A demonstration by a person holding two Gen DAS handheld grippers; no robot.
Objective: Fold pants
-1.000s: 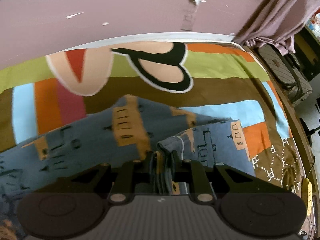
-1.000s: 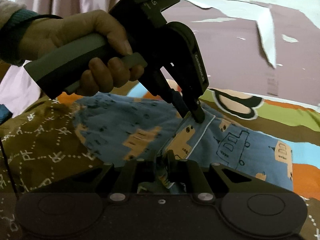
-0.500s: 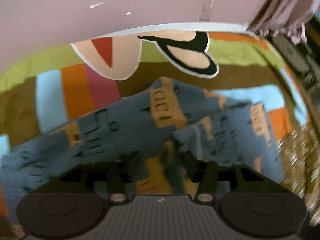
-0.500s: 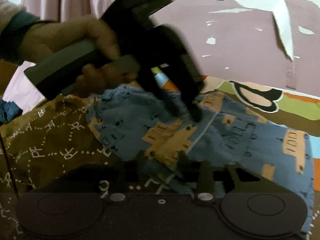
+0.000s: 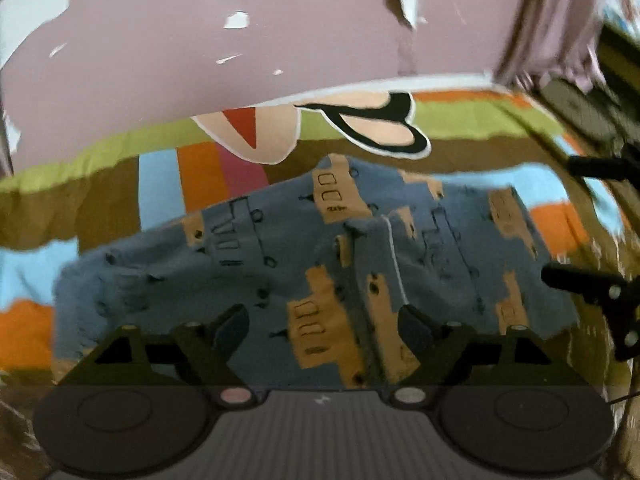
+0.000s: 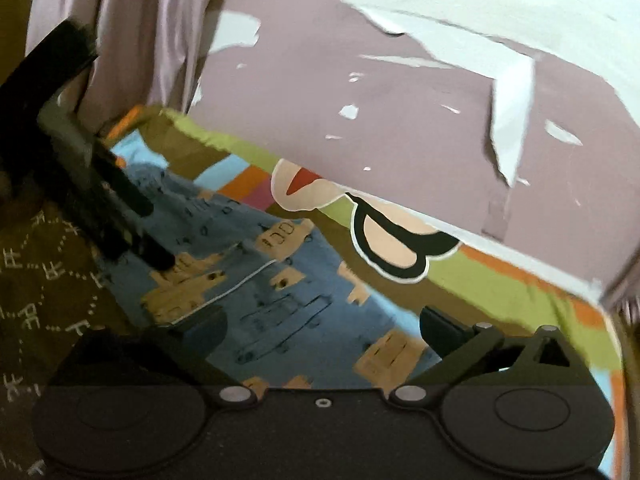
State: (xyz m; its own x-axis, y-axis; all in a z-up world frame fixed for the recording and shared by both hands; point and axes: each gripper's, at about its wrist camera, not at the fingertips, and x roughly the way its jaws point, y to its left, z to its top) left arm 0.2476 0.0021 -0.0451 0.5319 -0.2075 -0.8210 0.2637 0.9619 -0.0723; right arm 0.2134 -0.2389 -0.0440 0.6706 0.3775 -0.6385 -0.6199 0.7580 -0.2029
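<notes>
The blue pants (image 5: 280,264) with tan blocks lie folded on the striped bedspread (image 5: 160,184). My left gripper (image 5: 324,328) hovers over their near edge. Its jaws are opening, and the cloth lies under them, untouched by the pads. In the right wrist view the pants (image 6: 280,300) spread below my right gripper (image 6: 324,330), whose jaws are also opening wide with nothing pinched. The left gripper (image 6: 152,232) shows there at the left, tips just above the pants. The right gripper (image 5: 584,224) enters the left wrist view at the right edge.
A mauve wall (image 6: 400,120) with peeling paint runs along the far side of the bed. A curtain (image 5: 560,40) hangs at the corner, with dark furniture (image 5: 600,80) beside it. A brown patterned cloth (image 6: 40,280) lies next to the pants.
Both grippers were shut on folds of the pants. They have opened, let the cloth go and drawn back, and the pants now lie flat on the bed.
</notes>
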